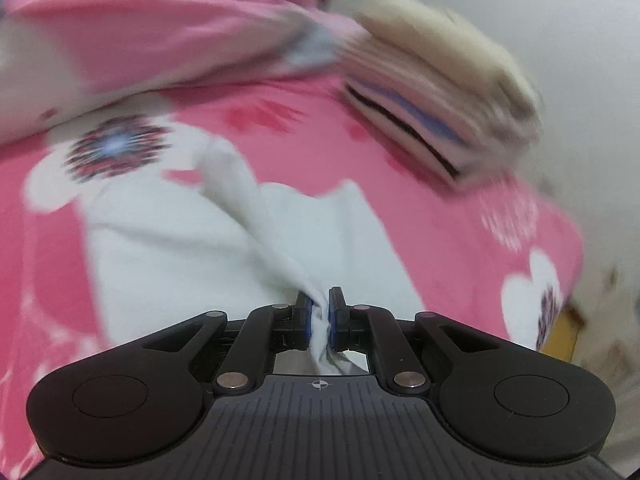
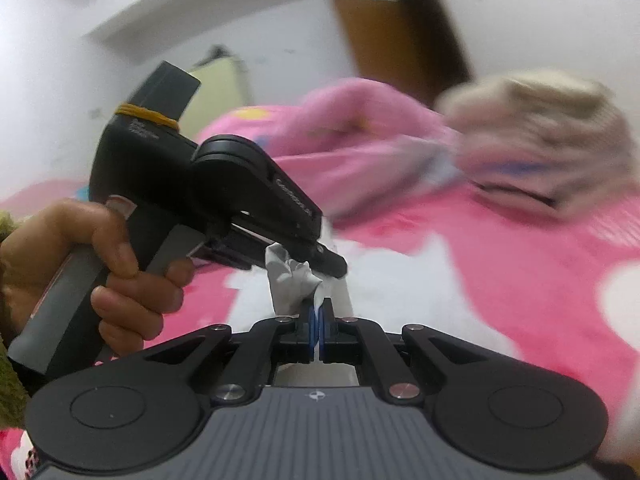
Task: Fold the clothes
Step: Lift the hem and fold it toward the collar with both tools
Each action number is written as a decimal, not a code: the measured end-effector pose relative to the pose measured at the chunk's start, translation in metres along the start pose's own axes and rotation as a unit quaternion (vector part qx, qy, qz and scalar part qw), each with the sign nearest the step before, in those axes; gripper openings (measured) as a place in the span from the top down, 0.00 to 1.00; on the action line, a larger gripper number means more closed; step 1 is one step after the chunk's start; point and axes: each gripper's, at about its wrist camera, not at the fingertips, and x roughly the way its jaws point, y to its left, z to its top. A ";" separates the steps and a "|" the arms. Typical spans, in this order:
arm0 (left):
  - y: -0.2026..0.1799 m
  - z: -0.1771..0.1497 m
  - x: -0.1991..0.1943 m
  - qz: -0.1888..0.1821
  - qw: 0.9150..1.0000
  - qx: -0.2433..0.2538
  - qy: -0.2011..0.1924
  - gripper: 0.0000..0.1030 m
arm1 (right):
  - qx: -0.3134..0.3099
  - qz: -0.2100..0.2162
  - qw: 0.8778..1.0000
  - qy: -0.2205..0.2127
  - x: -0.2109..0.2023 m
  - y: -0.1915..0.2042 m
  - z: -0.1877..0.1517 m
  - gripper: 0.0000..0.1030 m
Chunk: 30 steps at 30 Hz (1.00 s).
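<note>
A white garment lies spread on a pink patterned bedspread. My left gripper is shut on a bunched fold of that white cloth, which rises in a ridge from the pads. In the right wrist view my right gripper is shut on a thin edge of the white garment. The left gripper appears there too, close above and left of the right one, held by a hand, with crumpled white cloth hanging from its tip. Both views are blurred.
A stack of folded clothes, beige on top with striped layers, sits at the far right of the bed. A rumpled pink blanket lies behind. A white wall and a brown door stand beyond.
</note>
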 end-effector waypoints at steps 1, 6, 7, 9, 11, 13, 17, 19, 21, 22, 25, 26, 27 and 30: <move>-0.010 -0.002 0.007 -0.001 1.000 0.016 0.007 0.92 | 0.018 -0.015 1.000 0.005 -0.005 -0.013 -0.001 1.00; -0.022 -0.011 0.021 -0.035 0.999 0.025 0.031 0.69 | 0.138 -0.018 0.990 0.034 -0.009 -0.065 -0.010 1.00; -0.019 -0.013 0.018 -0.042 0.998 0.019 0.031 0.58 | 0.161 -0.010 0.986 0.039 -0.008 -0.072 -0.013 1.00; -0.013 -0.014 0.006 -0.052 0.998 0.010 0.019 0.46 | 0.207 0.006 0.977 0.050 -0.006 -0.086 -0.019 1.00; -0.002 -0.019 -0.015 -0.059 0.998 -0.001 -0.007 0.36 | 0.236 0.020 0.970 0.053 -0.004 -0.095 -0.023 1.00; 0.011 -0.024 -0.035 -0.070 0.997 -0.016 -0.034 0.32 | 0.261 0.032 0.963 0.055 -0.003 -0.104 -0.023 1.00; 0.035 -0.048 -0.081 -0.068 0.992 -0.031 -0.105 0.32 | 0.287 0.046 0.955 0.059 -0.004 -0.115 -0.022 0.99; 0.037 -0.067 -0.098 -0.044 0.991 -0.013 -0.127 0.32 | 0.281 0.050 0.957 0.056 -0.007 -0.116 -0.018 0.97; 0.036 -0.087 -0.109 -0.022 0.991 0.008 -0.134 0.32 | 0.269 0.049 0.960 0.057 -0.010 -0.116 -0.013 0.97; 0.035 -0.097 -0.111 -0.015 0.991 0.019 -0.133 0.32 | 0.264 0.048 0.962 0.058 -0.012 -0.116 -0.011 0.96; 0.030 -0.121 -0.111 -0.014 0.992 0.038 -0.117 0.32 | 0.258 0.051 0.962 0.068 -0.012 -0.118 -0.004 0.94; 0.028 -0.128 -0.109 -0.013 0.993 0.042 -0.113 0.32 | 0.264 0.052 0.960 0.073 -0.012 -0.119 -0.003 0.89; 0.025 -0.135 -0.107 -0.009 0.993 0.048 -0.109 0.32 | 0.268 0.053 0.959 0.078 -0.009 -0.121 -0.001 0.86; 0.014 -0.150 -0.098 0.015 0.991 0.076 -0.107 0.33 | 0.277 0.052 0.955 0.090 -0.006 -0.125 0.004 0.80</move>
